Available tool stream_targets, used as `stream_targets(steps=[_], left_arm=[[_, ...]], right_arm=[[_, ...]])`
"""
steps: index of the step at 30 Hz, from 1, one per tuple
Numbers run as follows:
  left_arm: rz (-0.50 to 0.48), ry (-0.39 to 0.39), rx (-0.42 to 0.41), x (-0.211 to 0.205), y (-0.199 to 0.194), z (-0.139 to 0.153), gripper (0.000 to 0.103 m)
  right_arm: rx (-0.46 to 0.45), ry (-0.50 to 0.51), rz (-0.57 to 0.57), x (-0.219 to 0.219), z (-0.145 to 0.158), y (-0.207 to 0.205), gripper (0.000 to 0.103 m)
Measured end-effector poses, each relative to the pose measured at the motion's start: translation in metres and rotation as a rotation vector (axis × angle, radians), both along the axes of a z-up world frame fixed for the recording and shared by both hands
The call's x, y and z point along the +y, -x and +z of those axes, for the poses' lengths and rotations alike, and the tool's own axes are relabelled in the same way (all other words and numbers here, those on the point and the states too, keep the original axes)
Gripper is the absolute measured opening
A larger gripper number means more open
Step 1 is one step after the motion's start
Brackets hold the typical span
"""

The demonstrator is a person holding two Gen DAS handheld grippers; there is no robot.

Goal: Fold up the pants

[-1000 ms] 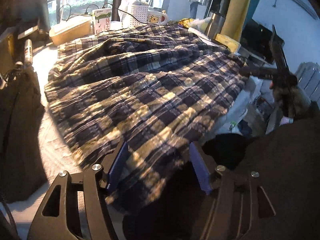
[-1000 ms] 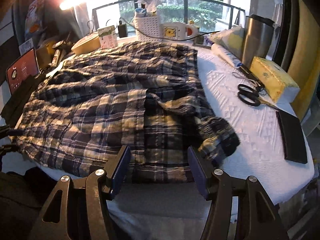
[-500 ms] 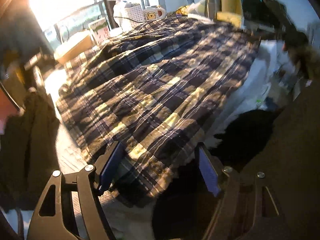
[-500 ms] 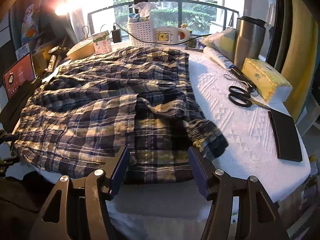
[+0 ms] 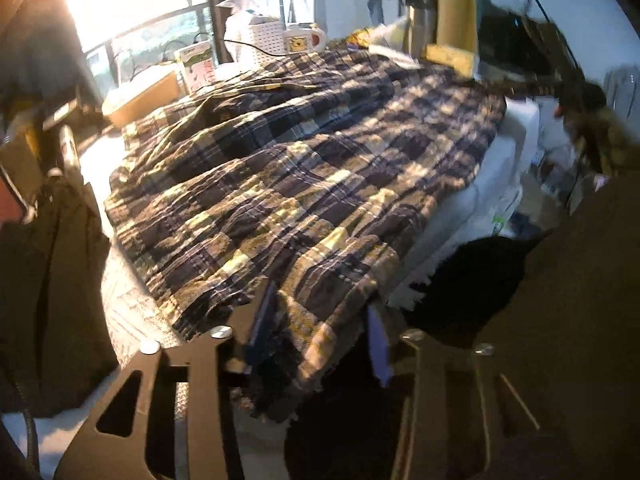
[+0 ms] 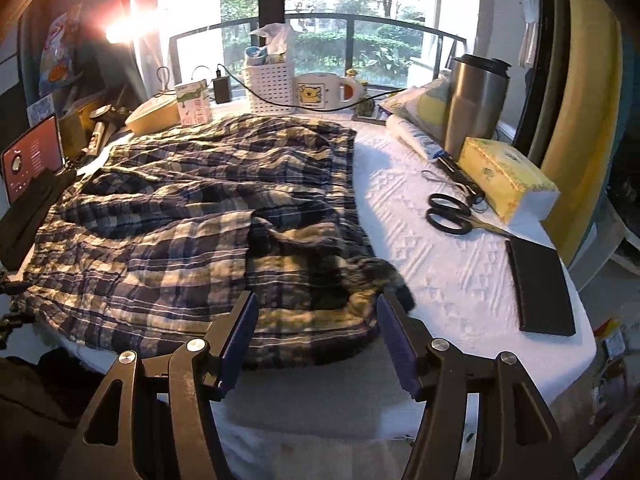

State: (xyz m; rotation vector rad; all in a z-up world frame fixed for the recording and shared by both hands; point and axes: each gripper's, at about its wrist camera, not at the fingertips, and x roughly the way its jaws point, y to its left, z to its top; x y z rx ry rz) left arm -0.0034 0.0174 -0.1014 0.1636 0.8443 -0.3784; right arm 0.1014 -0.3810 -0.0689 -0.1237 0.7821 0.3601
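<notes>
1. White patterned tablecloth covers a table by a sunlit window, cluttered along its far edge and right side.
2. Plaid pants lie spread and rumpled over the left and middle of the cloth, near hem hanging at the table edge.
3. Left gripper has just been closing; a corner of the pants sits between its blue pads, whether pinched I cannot tell.
4. Right gripper hangs above the near hem, jaws apart, nothing held.
5. Scissors, a tissue pack and a steel tumbler sit to the right.

Pants on table, scissors right.
</notes>
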Motion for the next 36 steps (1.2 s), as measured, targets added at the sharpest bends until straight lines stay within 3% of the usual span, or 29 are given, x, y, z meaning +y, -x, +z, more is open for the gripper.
stream_targets(steps=[5, 9, 13, 15, 17, 26, 31, 32, 33, 36], left_arm=[[0.054, 0.113, 0.038, 0.018, -0.006, 0.002, 0.015], [0.103, 0.149, 0.031, 0.02, -0.011, 0.003, 0.003], [0.147, 0.141, 0.012, 0.017, -0.016, 0.004, 0.003], [0.157, 0.14, 0.02, 0.017, -0.019, 0.003, 0.003], [0.157, 0.128, 0.019, 0.016, -0.021, 0.006, 0.003], [0.173, 0.124, -0.007, 0.02, -0.022, 0.016, 0.003], [0.193, 0.134, -0.053, 0.022, -0.018, 0.021, 0.003], [0.198, 0.14, -0.061, 0.022, -0.017, 0.023, 0.003], [0.204, 0.144, -0.074, 0.023, -0.015, 0.025, 0.003], [0.205, 0.145, -0.117, 0.023, -0.011, 0.034, 0.003]], right_arm=[[0.0, 0.019, -0.038, -0.014, -0.004, -0.003, 0.067], [-0.005, 0.071, -0.065, -0.022, -0.009, -0.002, 0.067], [-0.023, 0.1, -0.07, -0.033, -0.01, 0.007, 0.068], [-0.031, 0.124, -0.071, -0.038, -0.012, 0.01, 0.079], [-0.036, 0.167, -0.065, -0.037, -0.016, 0.01, 0.082], [-0.136, 0.359, 0.062, 0.007, -0.031, 0.006, 0.082], [-0.122, 0.28, 0.137, 0.021, -0.029, -0.001, 0.081], [-0.116, 0.267, 0.142, 0.022, -0.028, -0.003, 0.068], [-0.103, 0.262, 0.145, 0.022, -0.029, -0.005, 0.044], [-0.1, 0.255, 0.128, 0.023, -0.027, -0.005, 0.026]])
